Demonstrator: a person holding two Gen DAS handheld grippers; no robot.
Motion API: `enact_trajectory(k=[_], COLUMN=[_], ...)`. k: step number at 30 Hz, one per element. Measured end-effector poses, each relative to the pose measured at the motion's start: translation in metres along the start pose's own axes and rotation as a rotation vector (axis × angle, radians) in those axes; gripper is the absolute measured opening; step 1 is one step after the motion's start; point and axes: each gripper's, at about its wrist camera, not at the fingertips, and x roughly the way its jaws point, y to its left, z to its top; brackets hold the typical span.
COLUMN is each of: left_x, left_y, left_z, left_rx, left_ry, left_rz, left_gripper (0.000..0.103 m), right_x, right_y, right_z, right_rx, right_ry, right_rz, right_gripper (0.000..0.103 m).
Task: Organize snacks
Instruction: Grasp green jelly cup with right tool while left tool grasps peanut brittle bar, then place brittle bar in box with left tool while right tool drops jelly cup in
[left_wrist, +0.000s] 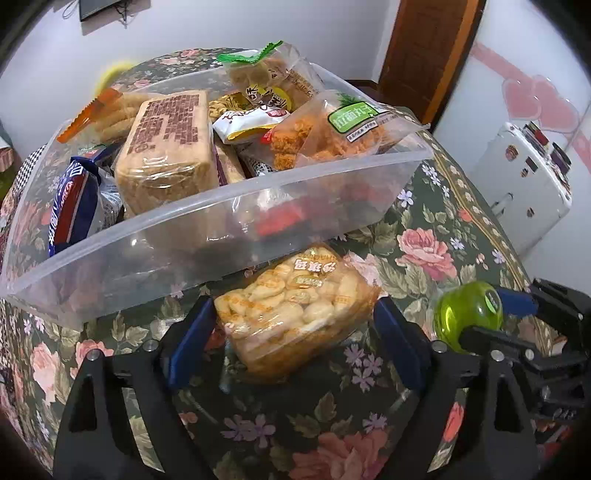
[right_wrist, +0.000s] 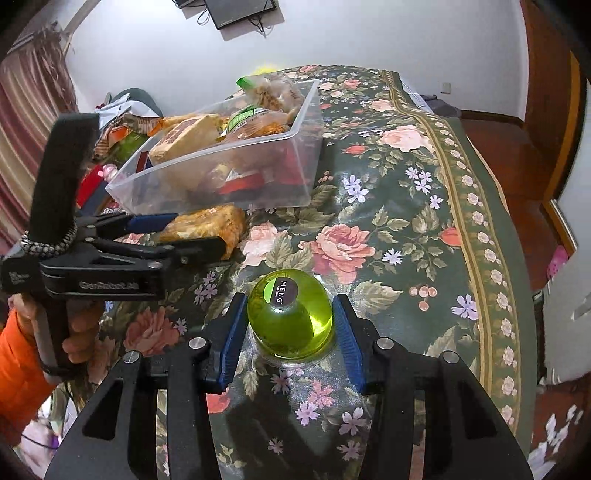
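A clear plastic bin (left_wrist: 207, 236) full of snack packets stands on the floral tablecloth; it also shows in the right wrist view (right_wrist: 258, 177). A bag of round biscuits (left_wrist: 295, 310) lies in front of the bin, between the open fingers of my left gripper (left_wrist: 291, 332); the pads look slightly apart from it. That bag and my left gripper (right_wrist: 192, 232) also show in the right wrist view, bag (right_wrist: 210, 225). A green jelly cup (right_wrist: 291, 317) sits on the cloth between the open fingers of my right gripper (right_wrist: 290, 325), close to both pads. The cup also shows in the left wrist view (left_wrist: 469, 314).
The table (right_wrist: 406, 206) is covered in a dark floral cloth, with its edge running along the right. A white appliance (left_wrist: 524, 188) stands beyond the table. Clutter and a curtain (right_wrist: 33, 110) lie to the left of the bin.
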Motion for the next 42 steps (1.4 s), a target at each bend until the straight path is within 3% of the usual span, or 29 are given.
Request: enact_trajectory(k=[6, 8, 13, 18, 26, 35, 42], left_x=[0.01, 0.012, 0.002, -0.029, -0.095, -0.127, -0.1], left_y=[-0.006, -0.005, -0.001, 0.001, 0.02, 0.064, 0.092], left_z=[0.008, 0.008, 0.0, -0.02, -0.027, 0.006, 0.033], left_rx=[-0.079, -0.101, -0.102, -0.085, -0.125, -0.184, -0.238], left_ry=[-0.011, -0.016, -0.034, -0.075, -0.207, -0.295, -0.249], left_rz=[0.051, 0.06, 0.041, 0.05, 0.045, 0.086, 0.063], left_gripper=[0.094, 0.086, 0.082, 0.082, 0.082, 0.082, 0.082], right_x=[0.0, -0.001, -0.006, -0.014, -0.028, -0.028, -0.014], right_y=[0.002, 0.002, 0.001, 0.005, 0.024, 0.053, 0.067], right_z=[-0.001, -0.001, 0.001, 0.008, 0.038, 0.083, 0.112], right_rx=[0.004, 0.006, 0.005, -0.001, -0.046, -0.109, -0.139], right_ry=[-0.005, -0.006, -0.022, -0.053, -0.131, -0.224, -0.259], right_rz=[0.001, 0.001, -0.005, -0.009, -0.001, 0.016, 0.023], right_gripper=[0.044, 0.044, 0.043, 0.043, 0.043, 0.043, 0.043])
